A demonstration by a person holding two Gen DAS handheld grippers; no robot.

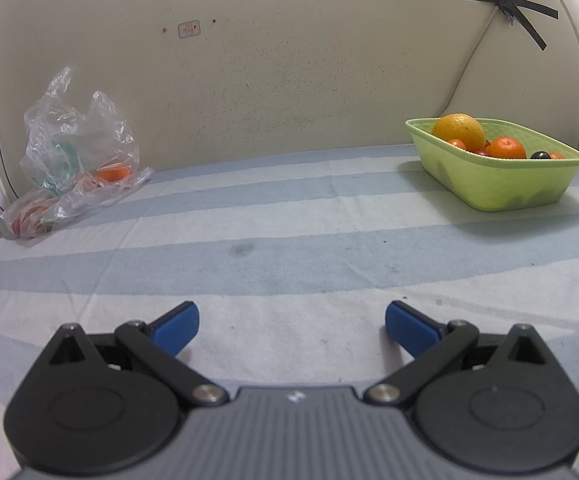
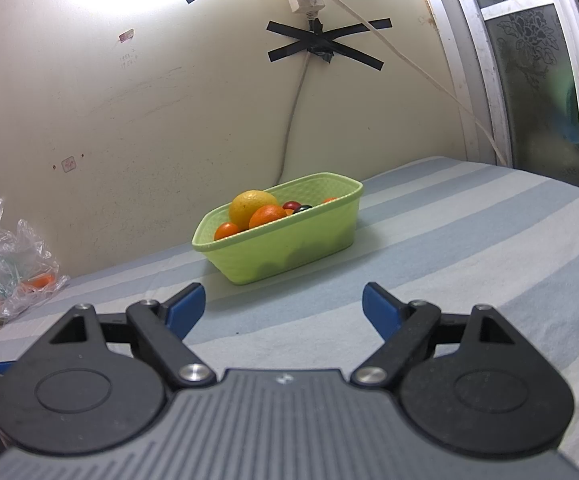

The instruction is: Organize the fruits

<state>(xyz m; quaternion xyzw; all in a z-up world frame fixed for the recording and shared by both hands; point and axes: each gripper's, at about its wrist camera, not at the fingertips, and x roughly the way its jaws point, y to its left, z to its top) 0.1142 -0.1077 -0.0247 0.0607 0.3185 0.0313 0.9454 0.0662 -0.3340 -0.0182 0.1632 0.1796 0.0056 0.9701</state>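
While both grippers' fingers (image 1: pixel 177 326) gape empty, green basket (image 2: pixel 289 248), heaped oranges (image 2: pixel 267 216).

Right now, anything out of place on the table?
One orange fruit lies in the crumpled plastic bag by the wall, apart from the green basket holding the other fruit. Both grippers, left and right, are open and empty.
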